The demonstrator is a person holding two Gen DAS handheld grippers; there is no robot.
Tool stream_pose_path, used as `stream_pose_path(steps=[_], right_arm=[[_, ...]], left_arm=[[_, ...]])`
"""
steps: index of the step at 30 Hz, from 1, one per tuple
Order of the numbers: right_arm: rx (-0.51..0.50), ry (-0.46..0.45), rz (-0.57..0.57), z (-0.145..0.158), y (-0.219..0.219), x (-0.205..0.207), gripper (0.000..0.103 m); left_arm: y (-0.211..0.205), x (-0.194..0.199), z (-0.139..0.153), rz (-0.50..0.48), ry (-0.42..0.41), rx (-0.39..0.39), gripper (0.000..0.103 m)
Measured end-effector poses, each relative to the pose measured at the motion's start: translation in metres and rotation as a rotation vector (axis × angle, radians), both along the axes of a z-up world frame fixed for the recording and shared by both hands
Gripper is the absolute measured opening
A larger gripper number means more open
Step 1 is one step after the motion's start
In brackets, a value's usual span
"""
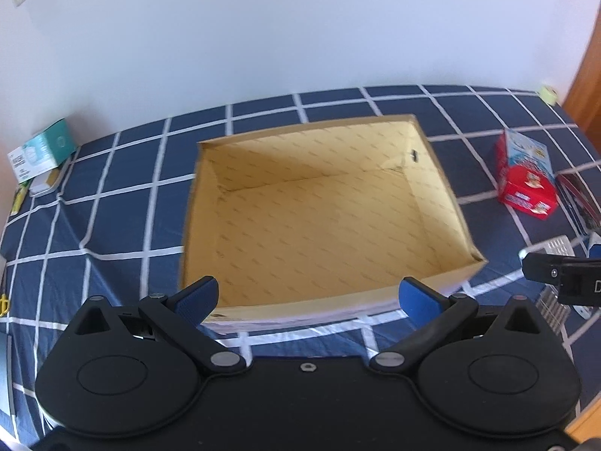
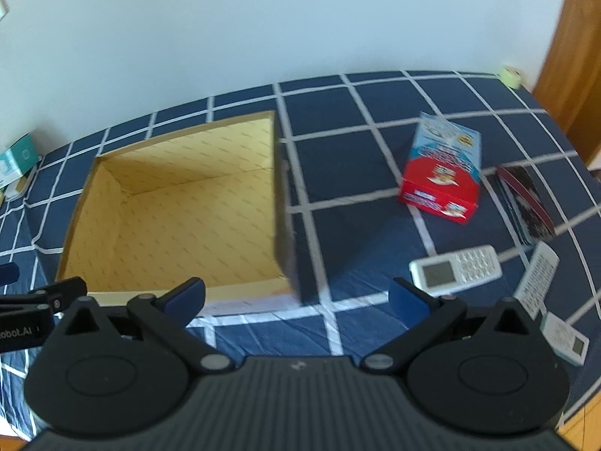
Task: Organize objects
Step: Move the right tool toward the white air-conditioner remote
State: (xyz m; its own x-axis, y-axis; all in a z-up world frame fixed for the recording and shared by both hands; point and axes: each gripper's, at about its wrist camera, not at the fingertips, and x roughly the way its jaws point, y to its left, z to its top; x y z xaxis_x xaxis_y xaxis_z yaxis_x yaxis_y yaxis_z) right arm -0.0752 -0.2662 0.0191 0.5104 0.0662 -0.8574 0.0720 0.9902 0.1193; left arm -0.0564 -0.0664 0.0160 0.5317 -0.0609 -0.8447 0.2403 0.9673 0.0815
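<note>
An open cardboard box (image 1: 443, 188) (image 2: 280, 188) with a bare yellow inside sits on the blue checked bedsheet. My left gripper (image 1: 308, 297) hovers open over the box's near wall, holding nothing. My right gripper (image 2: 296, 298) is open too, near the box's front right corner, with nothing between its fingers. To the right of the box lie a red and blue carton (image 2: 443, 173) (image 1: 526, 176), a dark booklet (image 2: 524, 203), a white phone-like handset (image 2: 456, 270) and two more white devices (image 2: 537, 285) (image 2: 567, 342).
A teal and white box (image 1: 41, 152) rests on a small tin at the bed's far left by the wall. A roll of pale green tape (image 2: 511, 75) sits at the far right corner, beside a wooden door (image 2: 574, 56). The white wall runs behind the bed.
</note>
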Motion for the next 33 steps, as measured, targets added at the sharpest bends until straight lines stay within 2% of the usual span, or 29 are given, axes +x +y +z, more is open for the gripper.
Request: stream_pose_path(steps=[7,16,28,33], right_arm=[[0.011,0.018,-0.07,-0.004,-0.04,-0.013,0.103],[0.027,0.017,-0.089,-0.005,-0.092,-0.015,0.103],[0.025,0.061,-0.003,-0.017,-0.169,-0.003,0.103],[0.029,0.087,0.044,-0.026,-0.202,0.006,0.103]], left_arm=[[-0.037,-0.006,-0.004,-0.061,0.011,0.011,0.103],[-0.088,-0.018,-0.008,-0.089,0.029,0.01,0.103],[-0.159,-0.033,-0.023,0.004,0.072,0.016,0.103],[-0.186,-0.038,-0.037,0.058,0.106,-0.009,0.103]])
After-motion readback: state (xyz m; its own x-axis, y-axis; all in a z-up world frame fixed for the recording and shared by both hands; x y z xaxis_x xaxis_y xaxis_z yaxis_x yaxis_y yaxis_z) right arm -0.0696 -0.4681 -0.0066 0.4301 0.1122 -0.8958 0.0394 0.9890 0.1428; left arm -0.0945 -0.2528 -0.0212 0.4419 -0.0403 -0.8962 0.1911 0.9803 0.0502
